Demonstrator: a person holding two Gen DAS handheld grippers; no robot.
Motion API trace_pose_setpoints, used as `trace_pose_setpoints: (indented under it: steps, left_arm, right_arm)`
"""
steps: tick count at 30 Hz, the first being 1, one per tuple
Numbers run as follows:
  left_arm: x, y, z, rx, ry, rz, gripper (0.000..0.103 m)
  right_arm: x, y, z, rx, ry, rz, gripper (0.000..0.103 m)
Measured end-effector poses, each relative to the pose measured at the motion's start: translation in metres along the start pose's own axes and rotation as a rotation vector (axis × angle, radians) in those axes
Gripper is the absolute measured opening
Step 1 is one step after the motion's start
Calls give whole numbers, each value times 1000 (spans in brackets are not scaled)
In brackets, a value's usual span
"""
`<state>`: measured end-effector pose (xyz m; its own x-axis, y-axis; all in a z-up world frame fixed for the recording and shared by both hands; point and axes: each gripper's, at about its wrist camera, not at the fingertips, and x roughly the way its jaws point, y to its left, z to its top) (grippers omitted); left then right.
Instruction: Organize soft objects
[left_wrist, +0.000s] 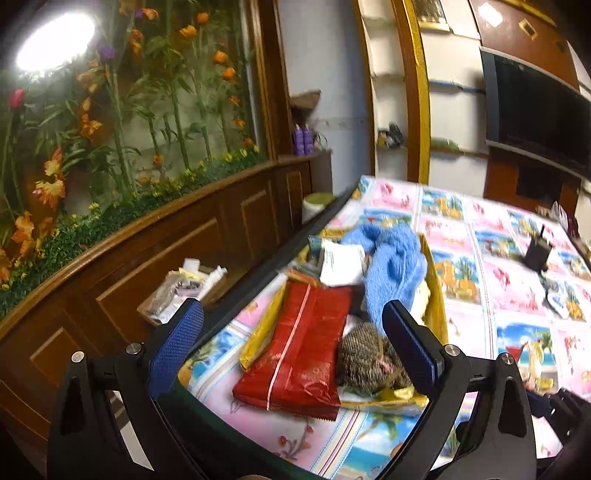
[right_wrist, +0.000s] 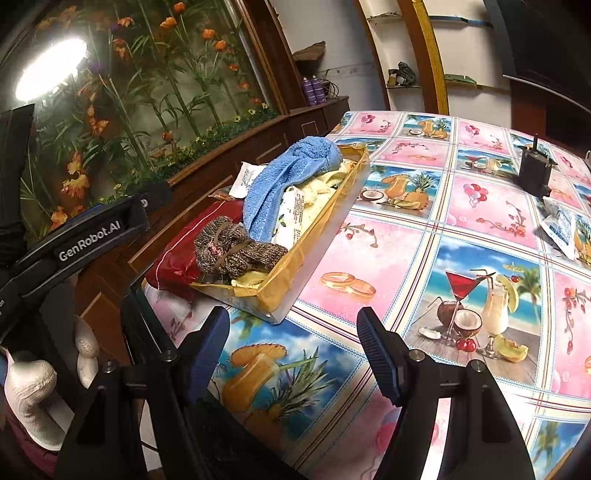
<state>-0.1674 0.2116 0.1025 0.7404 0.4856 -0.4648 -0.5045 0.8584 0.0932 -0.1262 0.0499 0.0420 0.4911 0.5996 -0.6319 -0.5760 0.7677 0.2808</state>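
The soft things, a brown knitted bundle (left_wrist: 373, 363) and a blue towel (left_wrist: 391, 273), lie in a gold tray (right_wrist: 317, 258) in the middle of the left wrist picture, right past the left claw (left_wrist: 295, 343), which is wide open and holds nothing. The right claw (right_wrist: 295, 343) at the bottom of its own picture is also open and empty over the bright counter (right_wrist: 461, 236). The tray sits near the counter's edge, so a hard push could tip it off, and the only words to read are "GenRobot.AI" on the left claw's side at the left of the right wrist picture.
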Motion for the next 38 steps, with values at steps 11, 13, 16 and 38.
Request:
trace_pose_setpoints:
  steps: [11,13,16,38]
  left_arm:
    - [-3,-5,-2,-3,-21,-221,99]
    - [6,-3,-3,-16,8,-209,99]
    - [14,-2,-5,-14,27,-155,99]
    - [67,30,-18,-89,183,-85,99]
  right_arm:
    - [5,-3,4,-12,6,-45,72]
    - [5,1,6,-42,6,-70,72]
    - [7,8,10,-92,14,-87,72]
    - [38,46,27,-204,79,-72,71]
